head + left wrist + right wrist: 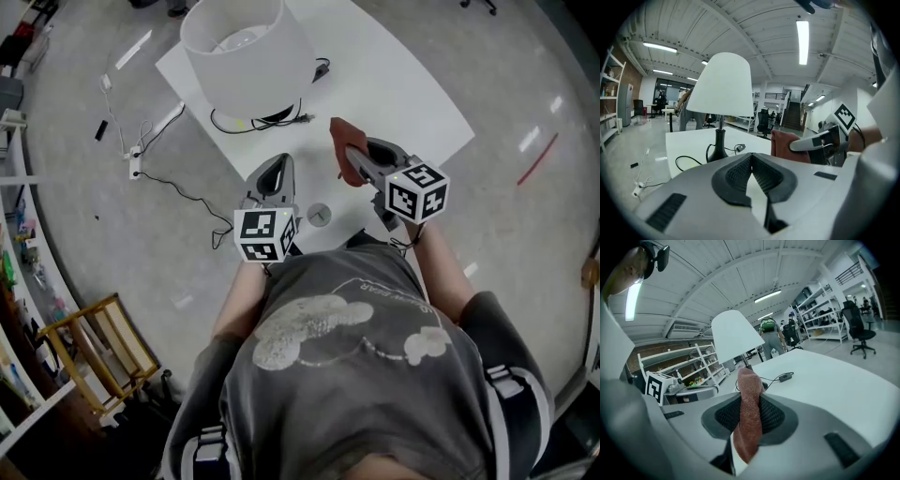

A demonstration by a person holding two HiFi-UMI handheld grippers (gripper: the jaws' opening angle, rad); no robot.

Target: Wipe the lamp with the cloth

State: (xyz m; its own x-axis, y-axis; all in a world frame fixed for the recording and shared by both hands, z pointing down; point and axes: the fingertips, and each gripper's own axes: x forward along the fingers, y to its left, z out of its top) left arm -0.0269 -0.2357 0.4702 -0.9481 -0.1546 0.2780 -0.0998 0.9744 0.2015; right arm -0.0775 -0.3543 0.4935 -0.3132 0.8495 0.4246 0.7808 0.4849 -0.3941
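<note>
Head view: a lamp with a white drum shade [246, 52] stands on the far left part of a white rectangular table [403, 94], with a black cord [281, 118] looped round its base. The right gripper [349, 155] holds a reddish-brown cloth [343, 141] over the table, to the right of the lamp and apart from it. The left gripper [274, 171] sits by the table's near corner, pointing at the lamp.

Left gripper view: the jaws are closed together with nothing between them. The lamp's black base stands ahead, and the cloth in the other gripper shows at right.

Right gripper view: the jaws are clamped on the cloth, which sticks out above and hangs below them. The lamp stands beyond, clear of the cloth.
</note>
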